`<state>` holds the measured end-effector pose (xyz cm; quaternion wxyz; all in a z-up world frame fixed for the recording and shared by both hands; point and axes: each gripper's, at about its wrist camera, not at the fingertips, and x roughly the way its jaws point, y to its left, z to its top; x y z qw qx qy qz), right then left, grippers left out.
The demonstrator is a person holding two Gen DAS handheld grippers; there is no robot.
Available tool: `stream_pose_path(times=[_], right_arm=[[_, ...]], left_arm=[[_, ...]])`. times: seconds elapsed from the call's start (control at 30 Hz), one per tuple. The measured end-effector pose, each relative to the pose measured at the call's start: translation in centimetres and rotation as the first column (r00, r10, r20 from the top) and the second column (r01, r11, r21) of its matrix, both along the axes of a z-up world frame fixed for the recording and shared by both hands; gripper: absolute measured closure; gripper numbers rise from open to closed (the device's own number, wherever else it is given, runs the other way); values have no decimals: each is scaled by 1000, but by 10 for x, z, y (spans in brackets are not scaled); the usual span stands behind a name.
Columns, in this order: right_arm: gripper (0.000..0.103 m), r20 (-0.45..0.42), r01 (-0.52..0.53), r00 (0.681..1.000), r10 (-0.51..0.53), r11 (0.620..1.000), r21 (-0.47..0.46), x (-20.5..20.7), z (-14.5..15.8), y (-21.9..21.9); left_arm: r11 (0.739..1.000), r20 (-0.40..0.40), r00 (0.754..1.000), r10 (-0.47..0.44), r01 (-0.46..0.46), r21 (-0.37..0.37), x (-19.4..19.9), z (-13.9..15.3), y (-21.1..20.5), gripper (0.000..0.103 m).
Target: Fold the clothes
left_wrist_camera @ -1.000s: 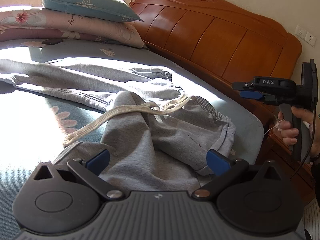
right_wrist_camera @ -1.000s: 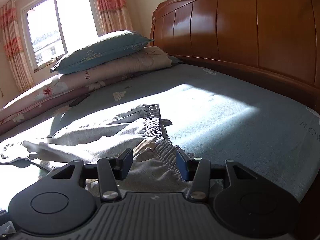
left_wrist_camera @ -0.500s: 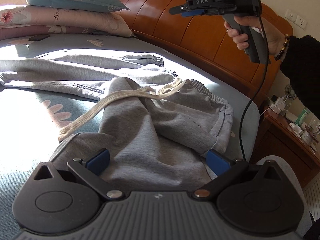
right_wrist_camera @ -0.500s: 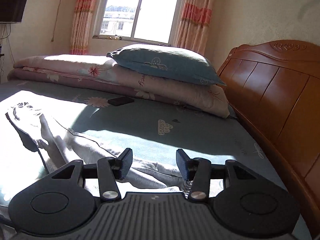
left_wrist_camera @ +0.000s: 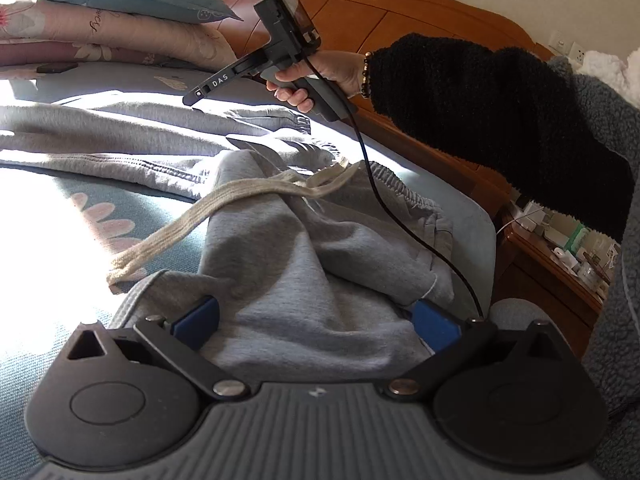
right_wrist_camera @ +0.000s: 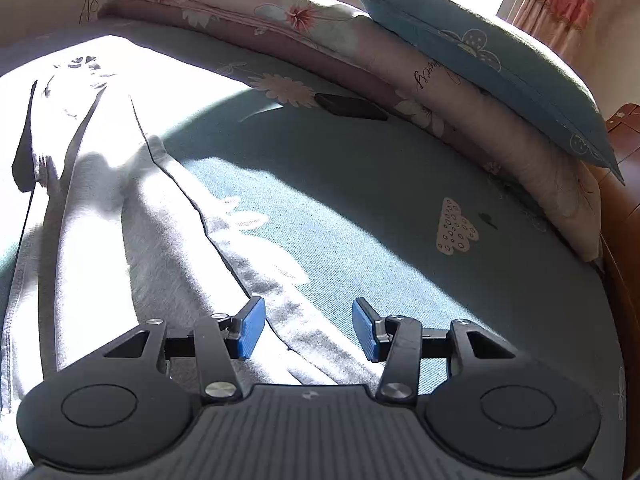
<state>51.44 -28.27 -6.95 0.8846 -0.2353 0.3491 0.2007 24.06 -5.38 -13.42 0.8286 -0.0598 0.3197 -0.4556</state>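
The grey sweatpants (left_wrist_camera: 288, 264) hide the left tool's (left_wrist_camera: 316, 320) lower pads; trouser legs leave both views.

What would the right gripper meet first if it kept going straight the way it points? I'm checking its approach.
Probably the light grey sweatpants leg on the blue-green bedsheet: the open right gripper points down at the leg's edge, though depth is unclear.

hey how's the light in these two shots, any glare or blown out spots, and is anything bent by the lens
Left wrist view: sunlight blows out the bedsheet at left; the headboard bows from fisheye. Right wrist view: the grey sweatpants wash out white in sun, a hard shadow edge crosses the sheet, and the bed's far edge curves.
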Motion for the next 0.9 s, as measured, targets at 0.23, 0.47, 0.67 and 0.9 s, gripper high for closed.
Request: stream_pose_path(times=[0.23,0.47,0.67,0.9], right_arm=[[35,-99,-44,994,48,998,38,34,-32,-14],[75,-217,-34,973,72,984,175,39,-31,-26],[98,-35,35,999,-34,999,22,39,-16,-18],[93,-25,191,981,-191,982,8,57,-41,-23]], left_arm=[[998,-47,999,5,-8,-61,8,-3,6,1],[997,-52,999,7,-11,-72,9,-5,7,1],[998,-48,999,9,-12,-67,9,-5,5,1],[998,-45,999,9,-12,-62,7,-5,5,1]])
